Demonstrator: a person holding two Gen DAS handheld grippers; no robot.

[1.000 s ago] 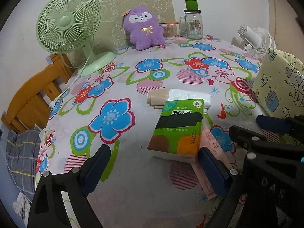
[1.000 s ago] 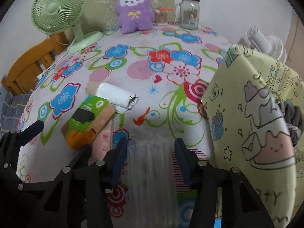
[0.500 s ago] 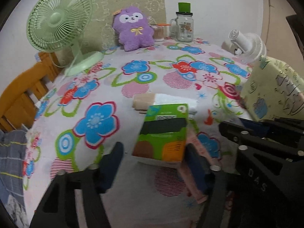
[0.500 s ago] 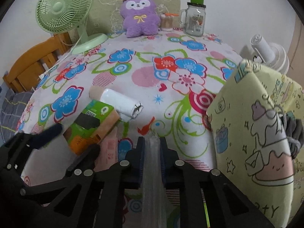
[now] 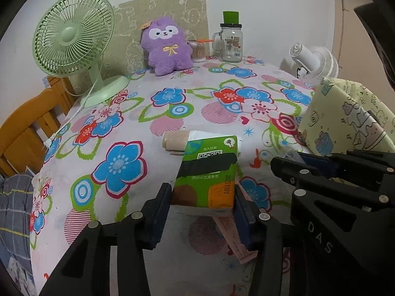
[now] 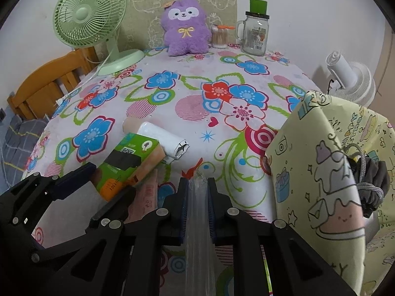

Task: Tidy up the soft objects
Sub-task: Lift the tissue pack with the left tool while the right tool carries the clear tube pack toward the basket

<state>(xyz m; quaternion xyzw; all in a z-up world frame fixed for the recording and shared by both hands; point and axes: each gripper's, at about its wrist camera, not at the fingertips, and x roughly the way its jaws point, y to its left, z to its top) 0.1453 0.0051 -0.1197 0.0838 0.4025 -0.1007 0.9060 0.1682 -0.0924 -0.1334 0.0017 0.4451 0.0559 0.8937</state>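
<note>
**Green pack and clear film, both near the front edge**

Green tissue pack (image 5: 207,172) lies near the front edge of the counter (image 5: 172,113), resting partly on a flat pink packet (image 5: 237,244) and touching a white roll (image 6: 160,135) behind it. The left gripper (image 5: 201,212) straddles the pack's near end and its jaws are closing; both pads look to be at or just against its sides, though a firm pinch cannot be confirmed. The right gripper (image 6: 196,209) is clamped tight on a strip of clear plastic film (image 6: 197,222), beside the yellow cartoon-print bag (image 6: 333,185) at the counter's right edge.

Risks, as I judge them: the pack is soft and caught only at its end, so it may sag, pivot or slide out when lifted. It could also drag the pink packet toward the front edge and off the counter. The film is thin and slippery and might pull free or tear. The two grippers sit close together, so a careless swing could knock them.
</note>
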